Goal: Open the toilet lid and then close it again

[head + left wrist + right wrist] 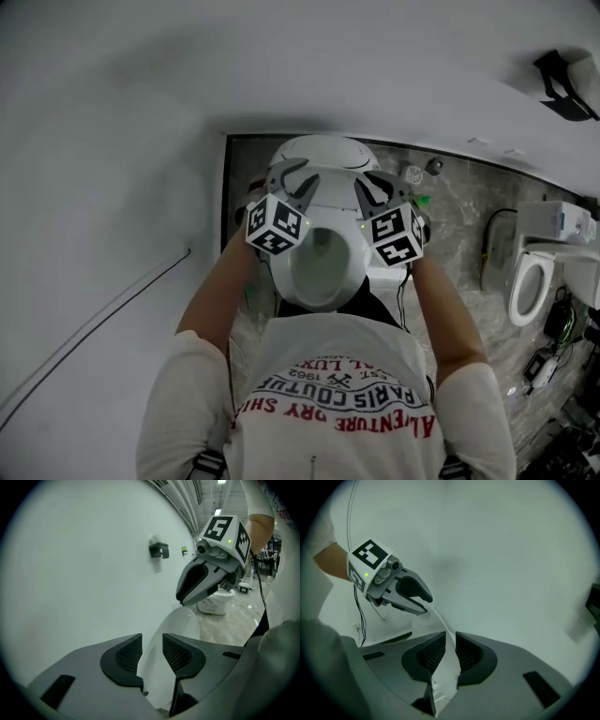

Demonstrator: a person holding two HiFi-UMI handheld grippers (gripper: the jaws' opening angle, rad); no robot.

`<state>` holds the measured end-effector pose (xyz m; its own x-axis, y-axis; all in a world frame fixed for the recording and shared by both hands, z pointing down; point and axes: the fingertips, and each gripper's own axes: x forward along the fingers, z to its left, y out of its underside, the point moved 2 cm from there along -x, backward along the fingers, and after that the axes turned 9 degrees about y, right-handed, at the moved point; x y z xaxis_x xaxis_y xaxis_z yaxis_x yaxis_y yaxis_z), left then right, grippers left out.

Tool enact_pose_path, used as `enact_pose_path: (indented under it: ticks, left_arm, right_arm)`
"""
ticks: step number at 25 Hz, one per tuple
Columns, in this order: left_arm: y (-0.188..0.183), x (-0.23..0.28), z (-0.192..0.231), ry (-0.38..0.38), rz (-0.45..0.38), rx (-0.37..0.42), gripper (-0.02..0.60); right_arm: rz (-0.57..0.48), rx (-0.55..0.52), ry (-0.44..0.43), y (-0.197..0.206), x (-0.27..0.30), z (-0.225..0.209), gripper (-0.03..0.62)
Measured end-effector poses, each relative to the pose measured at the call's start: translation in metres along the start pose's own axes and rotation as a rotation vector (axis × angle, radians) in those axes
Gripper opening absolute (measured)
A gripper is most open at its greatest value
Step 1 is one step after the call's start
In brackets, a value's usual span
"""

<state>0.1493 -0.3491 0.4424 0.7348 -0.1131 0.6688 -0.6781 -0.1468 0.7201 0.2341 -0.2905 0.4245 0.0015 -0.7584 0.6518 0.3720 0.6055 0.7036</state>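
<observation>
The left gripper (152, 656) has its jaws spread. The thin white rim of the toilet lid (323, 152) runs up through the gap, but the pads do not visibly press on it. From the head view this tool sits at about ten o'clock of the open bowl (319, 267), on the lid's left edge. That edge is probably chosen because only the rim is slim enough to fit between the jaws.

The lid itself is raised. It lies at twelve o'clock of the bowl, next to the pale wall (141, 141). How steeply it leans I cannot tell.

The right gripper (450, 648) is at about two o'clock of the bowl, on the opposite edge. Its jaws are drawn close together and appear to pinch the rim that passes between them. One tool on each side looks meant to keep the hinged lid from twisting as it swings. With only the right side clamped, the lid's weight hangs unevenly, so the left jaws probably need to bite on the rim before any lowering.

A second toilet (534, 281) stands well apart at three o'clock and plays no part in the task.
</observation>
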Motion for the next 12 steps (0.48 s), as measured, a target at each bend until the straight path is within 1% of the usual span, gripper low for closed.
enact_pose_path:
  ticks: [4,9,11,12]
  left_arm:
    - [0.005,0.014,0.007,0.046,0.053,0.038,0.14]
    - [0.012,0.029,0.007,0.094,0.112,0.121,0.14]
    - [0.015,0.031,0.006,0.101,0.119,0.143,0.136]
    - [0.016,0.031,0.007,0.1,0.117,0.149,0.124]
  right_arm:
    - [0.016,-0.114,-0.024,0.001,0.017,0.001,0.032]
    - [0.06,-0.211,-0.078,0.009,0.037,0.006,0.032]
    - [0.07,-0.245,-0.074,0.011,0.041,0.008,0.032]
    - [0.071,-0.261,-0.071,0.011,0.041,0.009,0.032]
